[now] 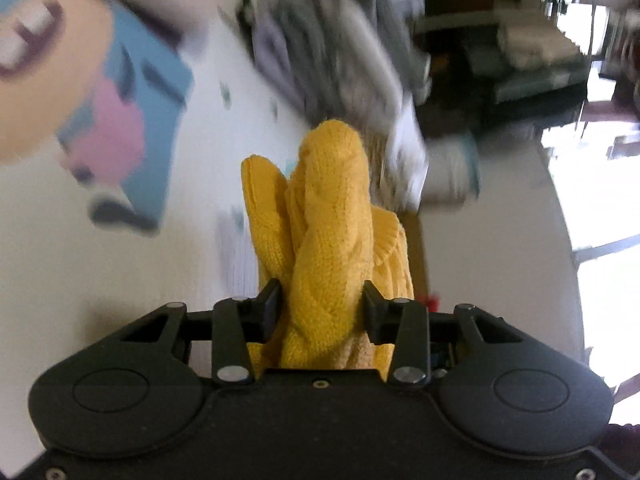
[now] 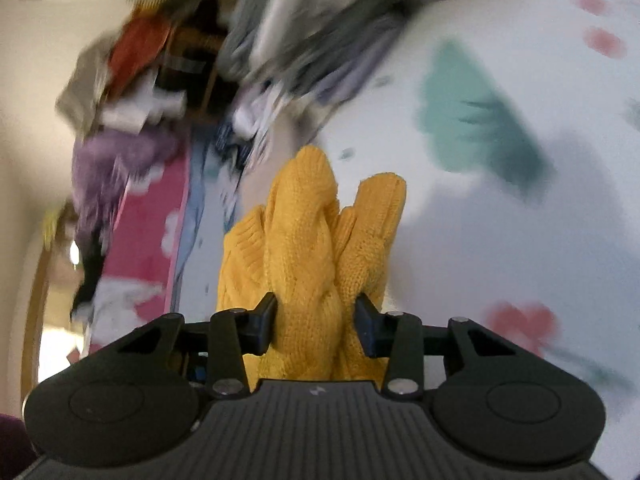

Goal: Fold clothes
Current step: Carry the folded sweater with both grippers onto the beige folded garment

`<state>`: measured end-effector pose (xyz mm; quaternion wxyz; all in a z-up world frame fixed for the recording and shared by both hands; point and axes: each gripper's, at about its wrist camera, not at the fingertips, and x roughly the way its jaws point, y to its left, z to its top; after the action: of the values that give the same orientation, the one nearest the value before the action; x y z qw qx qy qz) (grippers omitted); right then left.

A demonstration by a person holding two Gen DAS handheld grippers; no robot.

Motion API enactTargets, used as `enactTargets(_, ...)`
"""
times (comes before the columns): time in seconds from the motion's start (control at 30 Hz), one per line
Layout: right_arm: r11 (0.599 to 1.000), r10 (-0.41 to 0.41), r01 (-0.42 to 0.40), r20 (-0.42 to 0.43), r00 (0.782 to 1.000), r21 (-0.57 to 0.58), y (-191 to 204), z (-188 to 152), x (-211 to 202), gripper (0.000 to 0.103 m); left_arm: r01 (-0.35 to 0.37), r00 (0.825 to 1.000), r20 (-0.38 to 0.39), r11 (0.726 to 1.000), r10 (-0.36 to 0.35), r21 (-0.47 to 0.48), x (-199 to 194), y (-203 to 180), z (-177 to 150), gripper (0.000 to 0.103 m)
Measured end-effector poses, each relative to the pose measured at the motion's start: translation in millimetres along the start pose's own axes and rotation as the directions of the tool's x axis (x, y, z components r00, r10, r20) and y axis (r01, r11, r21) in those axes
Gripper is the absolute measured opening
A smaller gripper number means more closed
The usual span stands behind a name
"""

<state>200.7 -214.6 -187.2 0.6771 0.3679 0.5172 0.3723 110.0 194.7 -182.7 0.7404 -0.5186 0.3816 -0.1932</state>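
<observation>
My left gripper point(image 1: 320, 304) is shut on a bunched fold of a yellow knitted garment point(image 1: 324, 220), which sticks out past the fingers above a white patterned sheet point(image 1: 80, 260). My right gripper point(image 2: 316, 316) is shut on another bunch of the same yellow knit point(image 2: 312, 232), above the white sheet point(image 2: 500, 240). Both views are blurred by motion. A grey and white pile of clothes point(image 1: 340, 40) lies ahead in the left wrist view, and it also shows in the right wrist view point(image 2: 312, 32).
A blue printed cloth with a cartoon face point(image 1: 120, 100) lies at the left. A purple garment point(image 2: 108, 168), a pink flowered cloth point(image 2: 144, 240) and orange clothes point(image 2: 140, 48) lie at the left of the right wrist view. Dark furniture point(image 1: 500, 60) and bright windows stand beyond.
</observation>
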Motion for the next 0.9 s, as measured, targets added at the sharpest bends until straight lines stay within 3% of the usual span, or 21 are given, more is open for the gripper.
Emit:
enactTargets(0.13,0.995,-0.005,-0.006,-0.101,0.995,-0.102,45.1,33.0,51.9,0.042,0.018,0.991,0.132,0.998,-0.010,-0.055,-31.7,18.1,17.7,0.040)
enactTargets(0.23,0.990,0.016,-0.031,-0.112,0.994,-0.136,60.1,41.2,93.3,0.042,0.037,0.980,0.199,0.996,-0.020,-0.082,-53.5,33.5,43.4,0.039)
enactTargets(0.47,0.971,0.157,-0.161,-0.037,0.987,-0.174,100.3,75.3,184.8,0.041,0.029,0.938,0.345,0.999,-0.041,0.041,-97.0,23.5,138.3,0.039)
enactTargets(0.6,0.957,0.233,-0.222,0.039,0.972,-0.188,126.7,109.0,223.4,0.041,0.025,0.913,0.404,0.997,-0.054,0.076,-105.9,17.5,205.1,0.039)
enactTargets(0.7,0.951,0.267,-0.248,0.085,0.960,-0.186,134.0,135.9,246.0,0.041,-0.001,0.904,0.427,0.996,-0.038,0.092,-101.5,24.2,231.0,0.040)
enactTargets(0.73,0.955,0.256,-0.235,0.103,0.961,-0.181,131.7,143.8,253.4,0.041,-0.033,0.901,0.433,0.996,-0.006,0.081,-93.9,31.8,238.2,0.041)
enactTargets(0.77,0.966,0.218,-0.195,0.126,0.968,-0.172,126.1,150.8,261.6,0.045,-0.059,0.900,0.436,0.996,0.022,0.072,-90.4,35.8,237.6,0.055)
enactTargets(0.8,0.980,0.134,-0.106,0.162,0.978,-0.169,118.1,156.4,271.8,0.049,-0.082,0.898,0.438,0.995,0.045,0.064,-88.4,38.3,234.6,0.063)
enactTargets(0.83,0.988,-0.007,0.036,0.189,0.982,-0.148,105.8,162.1,285.9,0.053,-0.105,0.895,0.440,0.993,0.069,0.057,-86.5,40.8,231.6,0.064)
enactTargets(0.87,0.983,-0.132,0.153,0.189,0.973,-0.106,94.1,165.7,297.7,0.053,-0.128,0.892,0.442,0.991,0.093,0.049,-84.5,43.3,228.6,0.065)
enactTargets(0.9,0.982,-0.164,0.180,0.202,0.965,-0.060,86.4,165.9,299.4,0.056,-0.151,0.888,0.444,0.988,0.117,0.041,-82.6,45.8,225.6,0.065)
